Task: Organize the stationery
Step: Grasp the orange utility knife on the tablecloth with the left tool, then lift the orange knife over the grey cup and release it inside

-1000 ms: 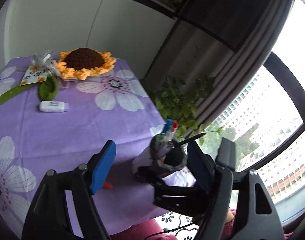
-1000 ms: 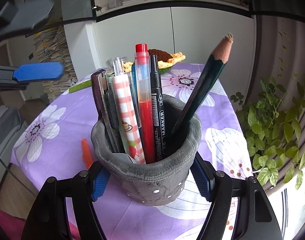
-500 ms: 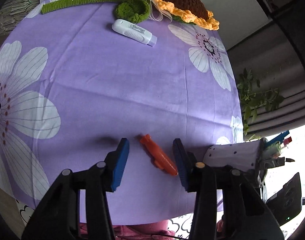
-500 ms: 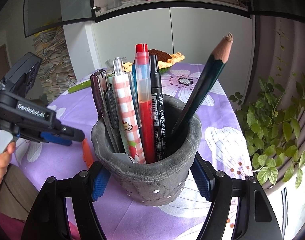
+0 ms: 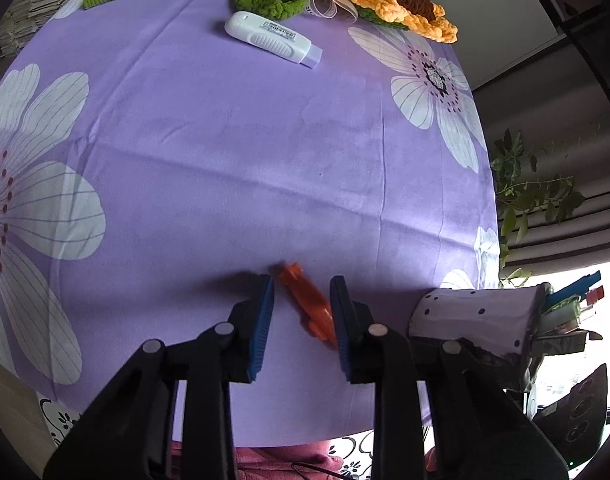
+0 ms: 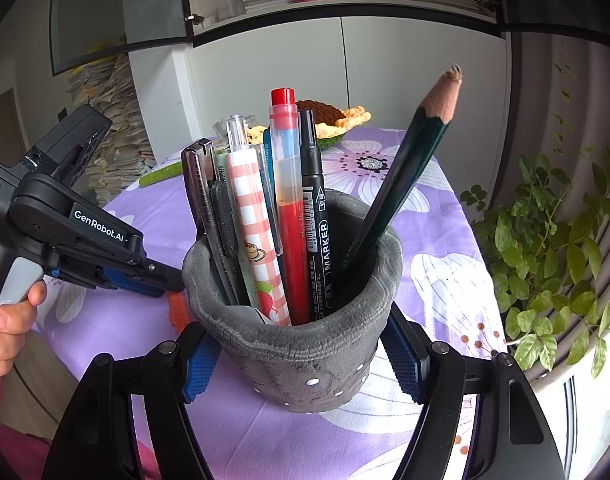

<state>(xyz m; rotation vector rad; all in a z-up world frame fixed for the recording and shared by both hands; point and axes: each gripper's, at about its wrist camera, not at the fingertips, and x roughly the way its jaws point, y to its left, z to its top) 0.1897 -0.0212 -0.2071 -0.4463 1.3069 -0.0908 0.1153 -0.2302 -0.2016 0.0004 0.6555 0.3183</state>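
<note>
My right gripper [image 6: 301, 364] has its blue pads pressed on both sides of the grey felt pen holder [image 6: 305, 344], which stands upright on the purple flowered table [image 6: 445, 280]. Inside I see a checked pen [image 6: 253, 232], a red pen [image 6: 289, 216], a black marker [image 6: 319, 236] and a large dark pencil [image 6: 405, 176] leaning right. At left, a hand [image 6: 5, 320] holds my left gripper [image 6: 161, 284] low over the cloth, its jaws just closing; the orange thing [image 6: 179, 312] beside its tip is mostly hidden, perhaps a pen cap.
</note>
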